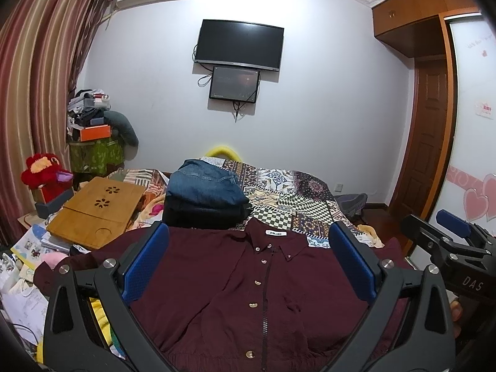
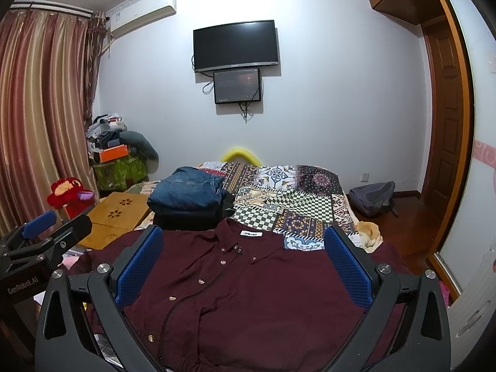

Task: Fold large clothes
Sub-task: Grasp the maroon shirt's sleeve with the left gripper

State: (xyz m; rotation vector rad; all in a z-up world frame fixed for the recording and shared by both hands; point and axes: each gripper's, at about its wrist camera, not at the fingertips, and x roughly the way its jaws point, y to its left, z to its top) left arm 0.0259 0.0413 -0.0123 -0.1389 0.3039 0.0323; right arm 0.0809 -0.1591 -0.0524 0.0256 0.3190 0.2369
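A dark maroon button-up shirt [image 1: 248,294] lies spread flat, front up, collar away from me, on the patchwork bed cover [image 1: 294,198]; it also shows in the right wrist view [image 2: 248,294]. My left gripper [image 1: 248,241] hovers above the shirt, open and empty, its blue pads [image 1: 145,263] wide apart. My right gripper [image 2: 245,241] is likewise open and empty above the shirt. The right gripper shows at the right edge of the left wrist view [image 1: 452,235]. The left gripper shows at the left edge of the right wrist view [image 2: 40,229].
A stack of folded clothes with jeans on top [image 1: 204,192] sits just beyond the collar. A wooden lap tray [image 1: 96,210] and clutter lie left. A grey backpack [image 2: 372,198] is on the floor right. A wardrobe and door stand right.
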